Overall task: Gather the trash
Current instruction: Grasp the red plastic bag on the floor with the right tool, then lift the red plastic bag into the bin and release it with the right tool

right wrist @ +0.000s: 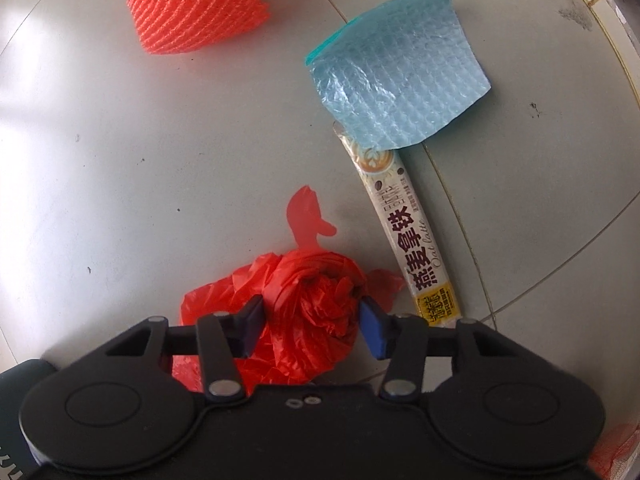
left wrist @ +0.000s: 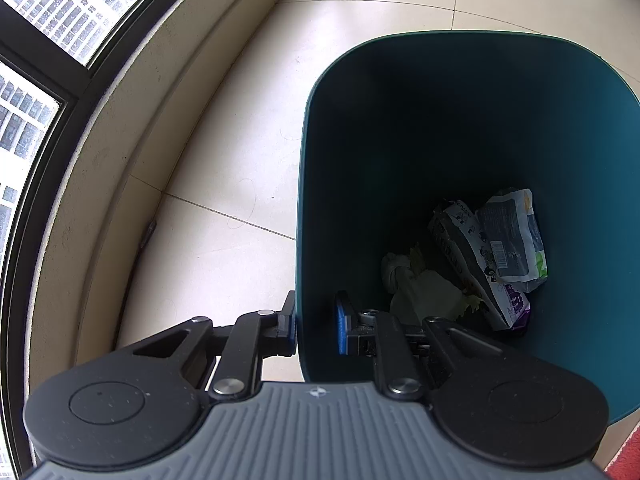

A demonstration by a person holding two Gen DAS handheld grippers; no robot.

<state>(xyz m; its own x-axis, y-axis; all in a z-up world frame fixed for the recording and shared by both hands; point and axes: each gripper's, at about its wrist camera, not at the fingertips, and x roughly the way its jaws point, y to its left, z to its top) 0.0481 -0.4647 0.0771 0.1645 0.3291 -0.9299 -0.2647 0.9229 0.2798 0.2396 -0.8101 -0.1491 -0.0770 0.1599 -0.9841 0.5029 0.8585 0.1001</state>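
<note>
Straddling a crumpled red plastic bag (right wrist: 308, 312) on the pale tiled floor (right wrist: 120, 160), the right tool (right wrist: 312, 316) with fingers spread wide, one to each side of the wad, not yet clenched. Risk here: thin, slippery film, so a pinch on a loose fold alone likely to tear it or let the bundle slide out on the lift. Loose flap of the bag trailing toward the nearby coffee sachet (right wrist: 404, 236), just beside on the right; could drag that along or snag. Blue bubble wrap (right wrist: 396, 76) overlapping the sachet's far end, and an orange foam fruit net (right wrist: 196, 8) well apart at the far left, both left to gather.

Left tool (left wrist: 316, 324) tilted steeply downward at the near rim of a teal trash bin (left wrist: 592, 128), one finger outside the wall, the other inside. Fingers apart with a visible gap to the wall on the inner side, so apparently released rather than gripping. Possible trouble: bin tipping or sliding if nudged. Wrappers and tissue (left wrist: 472, 264) already lying at the bin's bottom.
</note>
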